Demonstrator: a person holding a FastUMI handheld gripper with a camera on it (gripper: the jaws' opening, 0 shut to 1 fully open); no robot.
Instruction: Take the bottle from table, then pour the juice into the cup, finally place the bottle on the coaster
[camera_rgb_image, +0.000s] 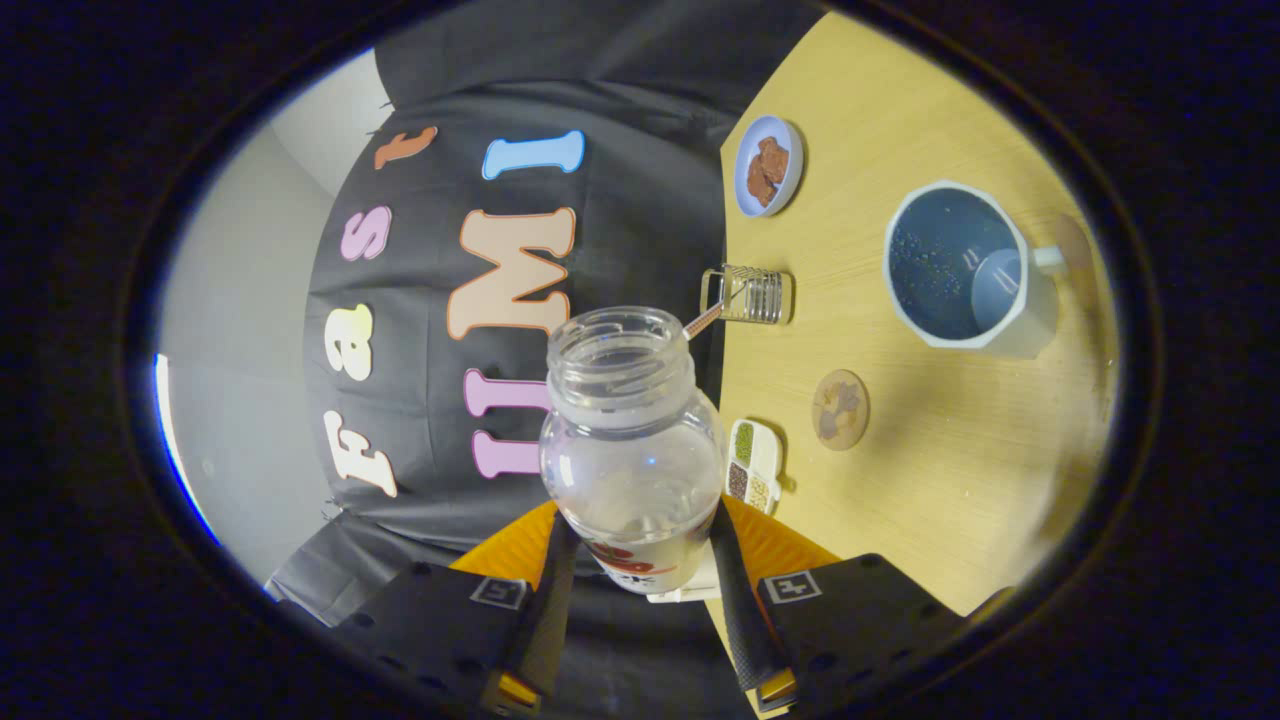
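Gripper (640, 560) clamping open bottle (632, 450) at base, both fingers pressing, view rolled. Bottle looking near empty; judging next: levelling upright, lowering onto coaster (840, 409) beside cup (965, 265).

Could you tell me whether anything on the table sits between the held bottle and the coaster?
Nothing visible blocks it. The gripper is shut on the bottle; the coaster lies bare, with the divided dish beside it and the cup beyond.

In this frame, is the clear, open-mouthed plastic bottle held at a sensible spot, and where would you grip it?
Yes, I'd say. The gripper is shut on the clear plastic bottle across its wide lower body, one finger each side. Those straight walls suit flat fingers; the threaded neck above is narrower and must stay free for pouring.
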